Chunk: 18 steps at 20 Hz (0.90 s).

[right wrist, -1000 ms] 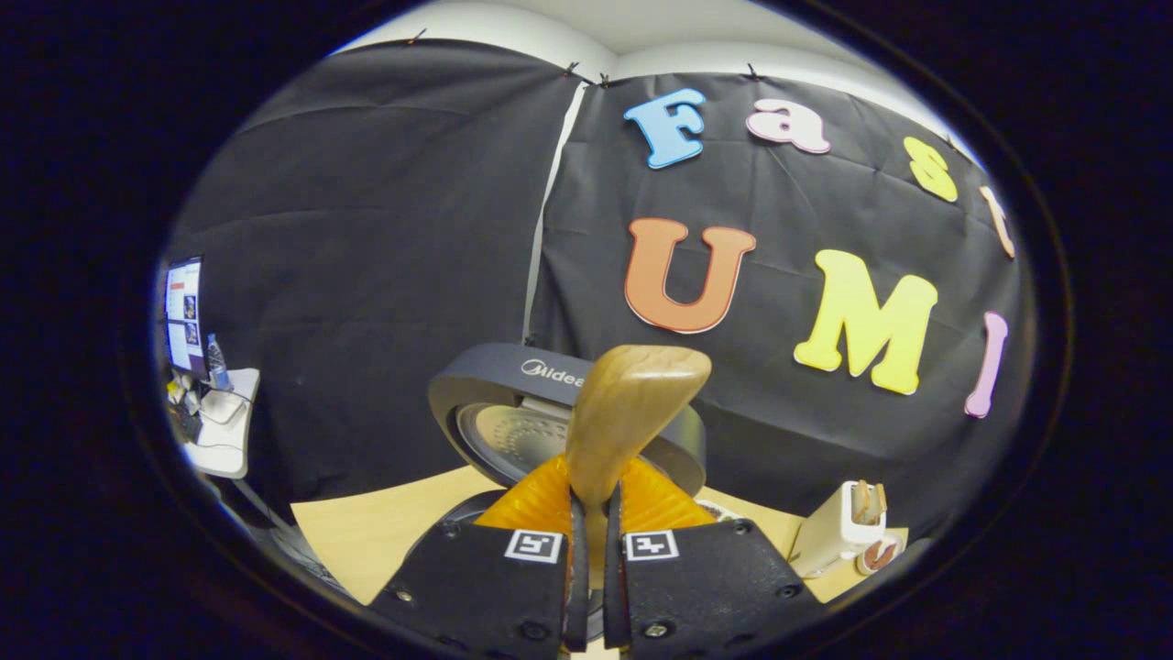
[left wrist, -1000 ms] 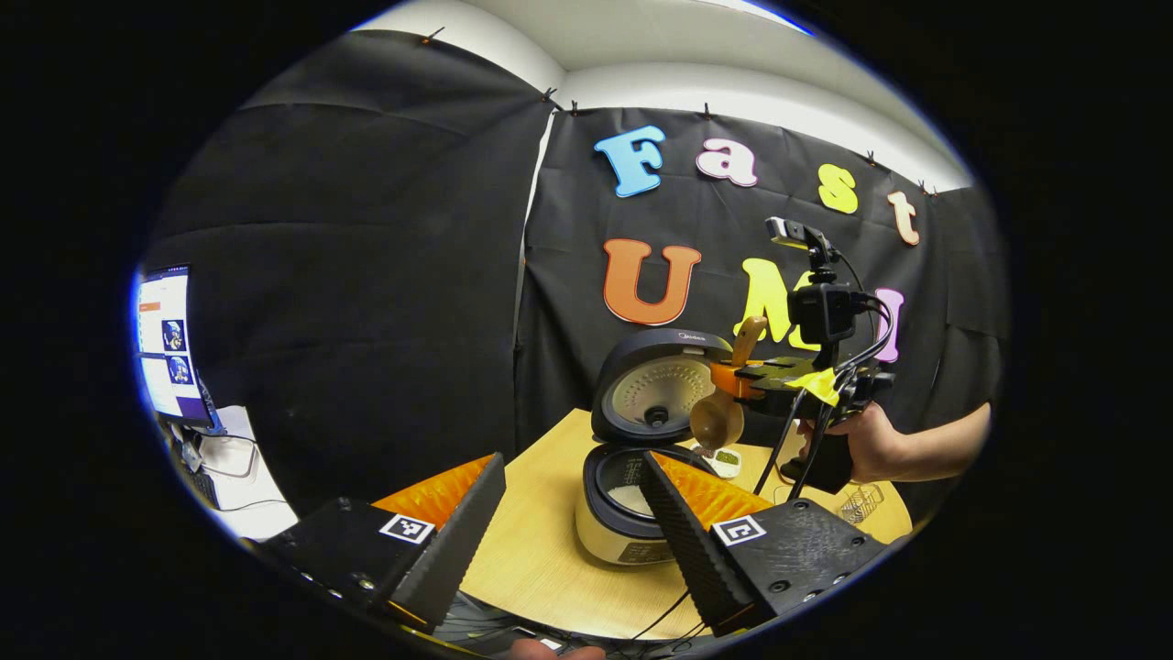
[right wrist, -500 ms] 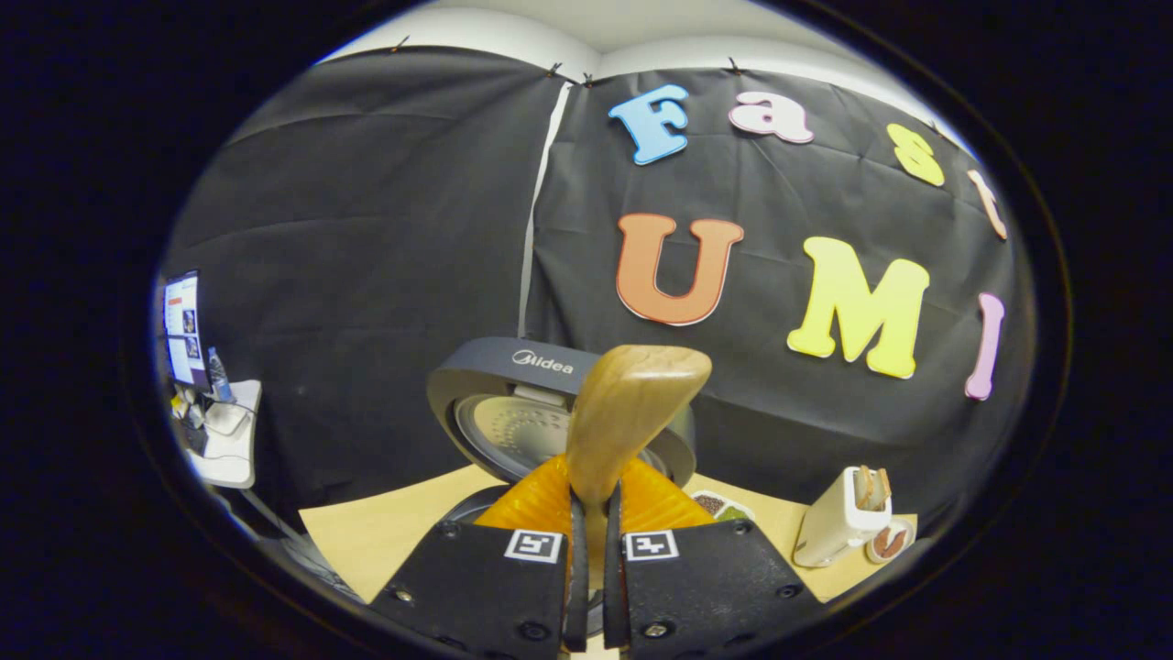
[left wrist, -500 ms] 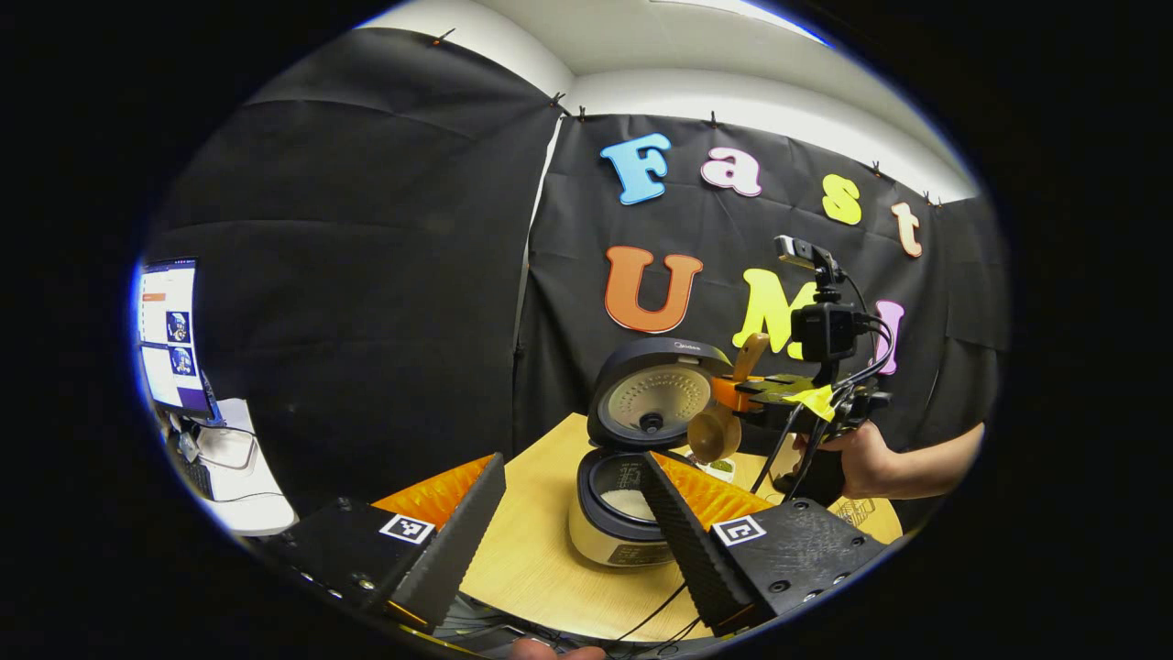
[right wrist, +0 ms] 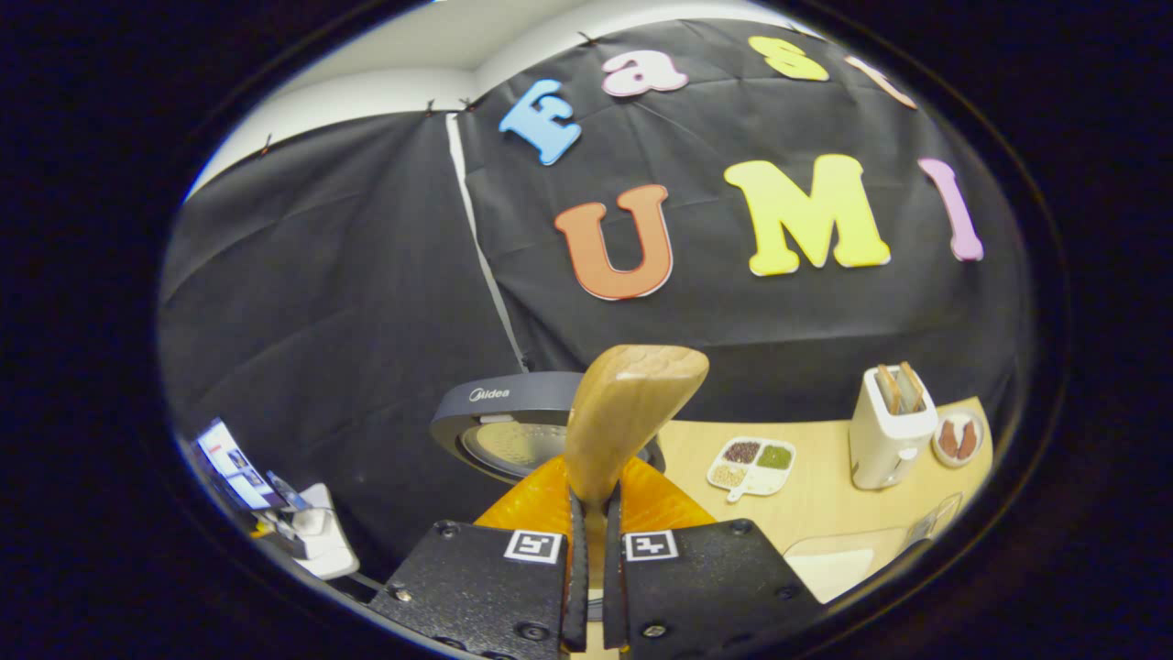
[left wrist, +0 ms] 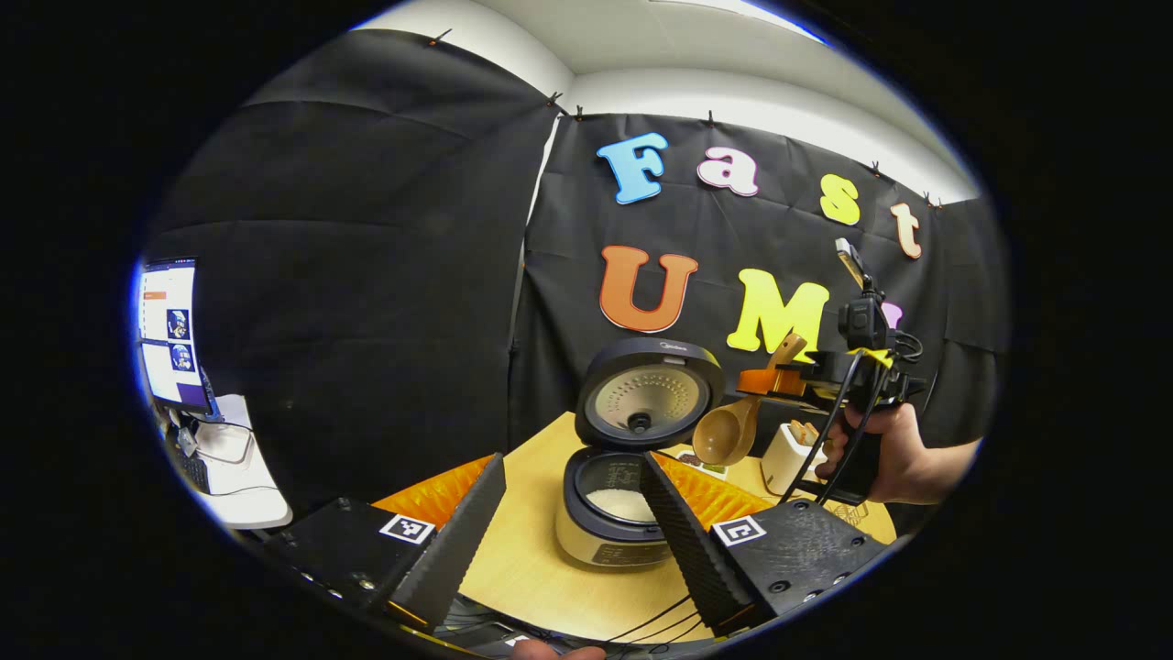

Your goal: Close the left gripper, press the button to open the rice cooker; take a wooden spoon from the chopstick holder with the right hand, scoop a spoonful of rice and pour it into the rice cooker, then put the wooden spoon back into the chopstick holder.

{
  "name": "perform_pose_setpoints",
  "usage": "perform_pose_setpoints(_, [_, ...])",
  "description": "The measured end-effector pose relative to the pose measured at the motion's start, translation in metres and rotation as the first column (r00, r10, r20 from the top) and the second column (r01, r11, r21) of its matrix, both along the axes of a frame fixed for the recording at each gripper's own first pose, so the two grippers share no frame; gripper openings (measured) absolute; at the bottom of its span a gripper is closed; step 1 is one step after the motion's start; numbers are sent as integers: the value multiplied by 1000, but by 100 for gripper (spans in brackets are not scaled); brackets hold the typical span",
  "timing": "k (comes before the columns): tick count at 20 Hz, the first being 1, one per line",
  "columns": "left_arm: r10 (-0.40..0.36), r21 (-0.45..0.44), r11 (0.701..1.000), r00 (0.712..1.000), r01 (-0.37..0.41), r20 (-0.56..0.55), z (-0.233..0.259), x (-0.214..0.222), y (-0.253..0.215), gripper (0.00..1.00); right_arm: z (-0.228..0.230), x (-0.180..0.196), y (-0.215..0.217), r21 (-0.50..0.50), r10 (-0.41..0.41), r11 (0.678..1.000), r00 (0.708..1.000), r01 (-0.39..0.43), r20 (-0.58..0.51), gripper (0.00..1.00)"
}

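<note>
The rice cooker (left wrist: 609,522) stands on the wooden table with its lid (left wrist: 646,399) raised, and white rice (left wrist: 623,502) lies in the pot. My left gripper (left wrist: 573,513) is open in front of it, holding nothing. To the right of the lid a hand holds my right gripper (left wrist: 779,378), which is shut on the handle of the wooden spoon (left wrist: 721,435). The spoon's bowl hangs down in the air. In the right gripper view the spoon handle (right wrist: 632,403) sticks up from between the closed fingers of the right gripper (right wrist: 591,513), with the cooker lid (right wrist: 509,412) behind it.
A white toaster (right wrist: 889,431) stands at the back right, with a small dish (right wrist: 958,437) beside it. A white sectioned dish of grains (right wrist: 751,461) sits left of them. A pale container (right wrist: 829,568) lies near the table's front edge. A monitor (left wrist: 169,335) stands far left.
My right gripper has carried the spoon to the right, away from above the cooker's pot, and has rolled. The left gripper has stayed open and hardly moved.
</note>
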<state>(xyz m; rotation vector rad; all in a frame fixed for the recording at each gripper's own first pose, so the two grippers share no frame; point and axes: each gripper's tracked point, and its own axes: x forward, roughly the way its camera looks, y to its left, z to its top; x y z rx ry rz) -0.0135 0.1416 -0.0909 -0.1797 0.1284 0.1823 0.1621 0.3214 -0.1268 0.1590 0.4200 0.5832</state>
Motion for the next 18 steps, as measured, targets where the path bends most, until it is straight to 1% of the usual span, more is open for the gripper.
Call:
perform_pose_setpoints(2, [-25, 6, 1000, 1000, 25, 3, 5, 7, -13, 95, 9, -3, -19, 68, -14, 997, 999, 18, -50, 12])
perform_pose_setpoints(4, [-48, 27, 999, 999, 47, 16, 14, 15, -26, 95, 23, -4, -47, 100, -42, 994, 997, 48, -62, 12])
perform_pose_setpoints(7, [-86, 44, 995, 996, 85, 23, 20, 28, -49, 95, 39, -6, -104, 128, -101, 986, 993, 108, -61, 12])
perform_pose_setpoints(10, [-129, 55, 990, 992, 128, 19, 26, 39, -74, 95, 47, -3, -175, 135, -193, 971, 980, 197, -41, 12])
perform_pose_setpoints(12, [-160, 61, 985, 987, 159, 8, 27, 48, -91, 95, 49, 2, -228, 129, -270, 954, 962, 271, -24, 12])
perform_pose_setpoints(14, [-188, 58, 981, 982, 187, 7, 30, 58, -108, 95, 47, 7, -279, 123, -346, 930, 938, 345, -17, 12])
perform_pose_setpoints(18, [-227, 68, 971, 974, 227, -9, 33, 79, -139, 95, 33, 23, -372, 90, -474, 877, 881, 472, -5, 11])
